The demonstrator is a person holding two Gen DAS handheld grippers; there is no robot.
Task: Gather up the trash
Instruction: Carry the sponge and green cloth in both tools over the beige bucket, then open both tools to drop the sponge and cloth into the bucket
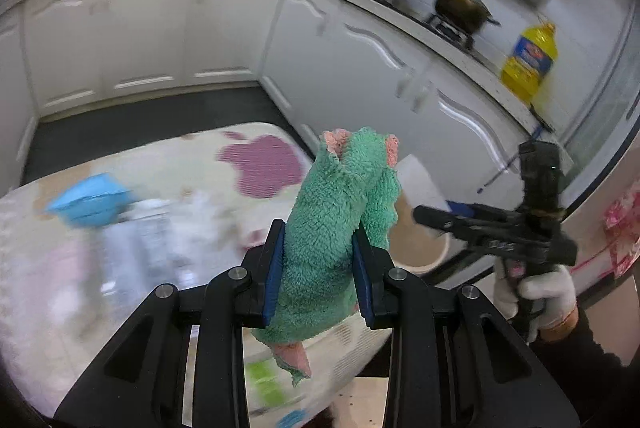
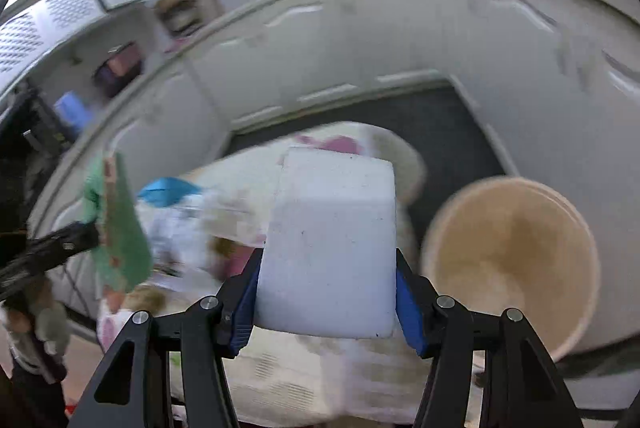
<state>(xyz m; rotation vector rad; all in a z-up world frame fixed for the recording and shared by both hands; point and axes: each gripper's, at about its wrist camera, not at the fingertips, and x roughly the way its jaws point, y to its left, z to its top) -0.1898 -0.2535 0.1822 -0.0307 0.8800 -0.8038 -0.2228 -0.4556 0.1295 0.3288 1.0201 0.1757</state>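
Both grippers are loaded, so the step in hand looks like the carry toward the bin rather than a pick. Nearest in the left wrist view, the left gripper (image 1: pixel 320 268) has its blue pads pressed into the sides of a green fluffy cloth (image 1: pixel 340 220), which stands up between the fingers with pink-edged corners above the tips and a pink corner hanging below the jaws. In the right wrist view the right gripper (image 2: pixel 326 292) pinches a white foam block (image 2: pixel 330 248) by its two side faces; the block fills the gap and reaches well past the fingertips. Just right of those fingers and a little beyond them, apart from the block, the beige bucket (image 2: pixel 516 248) shows its open mouth; I judge it the place for the trash. Beyond both sets of fingers lies the table under a patterned cloth (image 1: pixel 168 163), blurred, with a blue item (image 1: pixel 86 201) and clear wrapping on it. The next move calls for swinging each load over the bucket's mouth before easing the pads apart. Both grippers point steeply downward; a gloved hand (image 1: pixel 536 292) grips the right tool's handle, to the right of the left fingers. Farthest off stand white cabinets (image 1: pixel 160 39).
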